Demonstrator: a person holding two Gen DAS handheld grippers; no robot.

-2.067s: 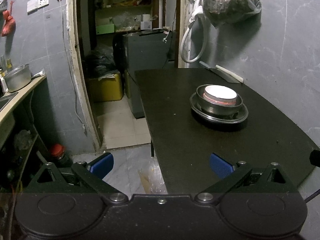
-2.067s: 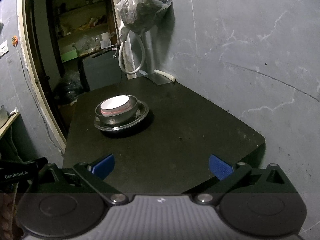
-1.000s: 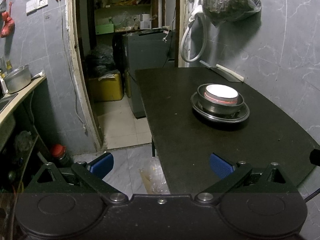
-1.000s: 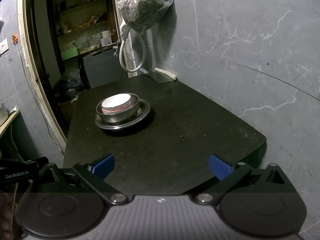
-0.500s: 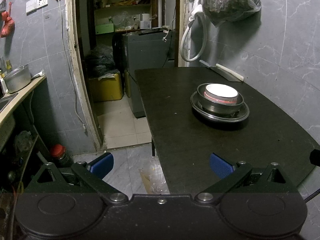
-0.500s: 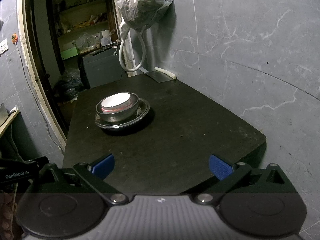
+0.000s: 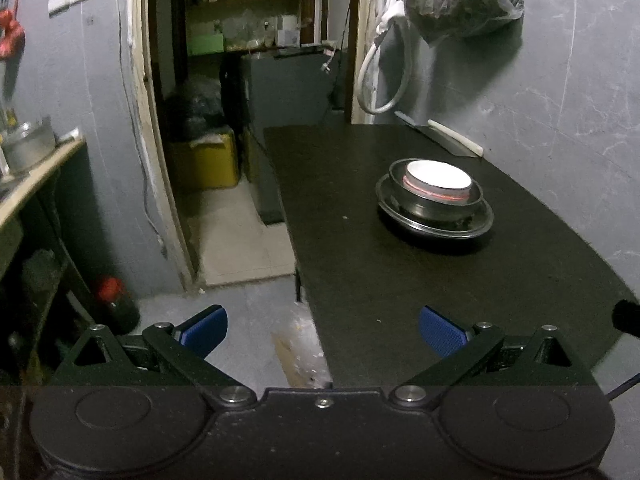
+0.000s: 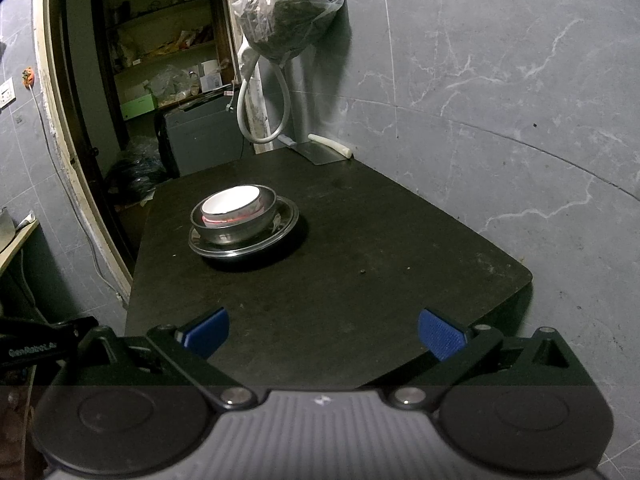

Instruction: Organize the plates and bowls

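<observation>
On the black table (image 7: pixel 360 264) (image 8: pixel 360 288) sits one stack: a steel plate (image 7: pixel 468 227) (image 8: pixel 285 222) at the bottom, a steel bowl (image 7: pixel 430 202) (image 8: pixel 236 230) in it, and a white bowl with a red band (image 7: pixel 436 174) (image 8: pixel 230 202) nested inside. My left gripper (image 7: pixel 323 330) hangs open over the table's near left edge, well short of the stack. Over the near end of the table my right gripper (image 8: pixel 323 330) is open too, with nothing between its blue pads.
A cleaver with a white handle (image 7: pixel 454 138) (image 8: pixel 328 146) lies at the table's far corner by the grey wall. A bag (image 8: pixel 288 8) and a white hose (image 8: pixel 260 100) hang above it. A doorway and floor (image 7: pixel 240 232) lie left of the table; a counter with a pot (image 7: pixel 28 144) stands far left.
Both grippers stay open and drift only slightly; the stack on the table has not moved.
</observation>
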